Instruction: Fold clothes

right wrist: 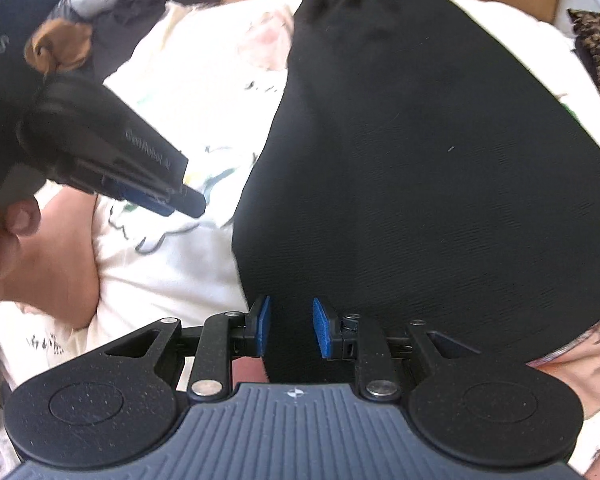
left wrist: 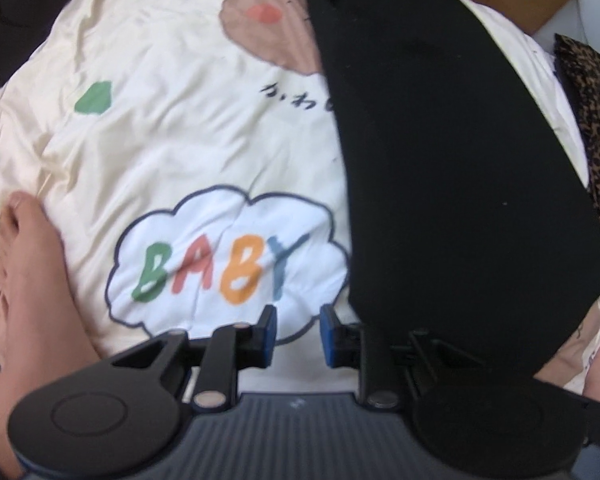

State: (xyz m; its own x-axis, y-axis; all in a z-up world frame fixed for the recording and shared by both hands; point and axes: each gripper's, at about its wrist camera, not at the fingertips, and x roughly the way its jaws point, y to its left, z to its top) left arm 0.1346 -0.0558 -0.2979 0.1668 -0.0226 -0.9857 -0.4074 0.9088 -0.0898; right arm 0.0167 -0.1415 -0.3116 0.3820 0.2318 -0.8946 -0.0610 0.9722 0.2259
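one big cream blanket (left wrist: 172,128) lies under us. we see the black cloth (left wrist: 452,168) flat ahead, right of our left gripper (left wrist: 298,330) and under our right gripper (right wrist: 288,328). both grippers are open, holding nothing.

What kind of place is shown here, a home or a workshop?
Most likely a bedroom at home. The black garment lies on a cream printed bedcover with a "BABY" cloud on it, and a pile of other clothes sits at the far edge.
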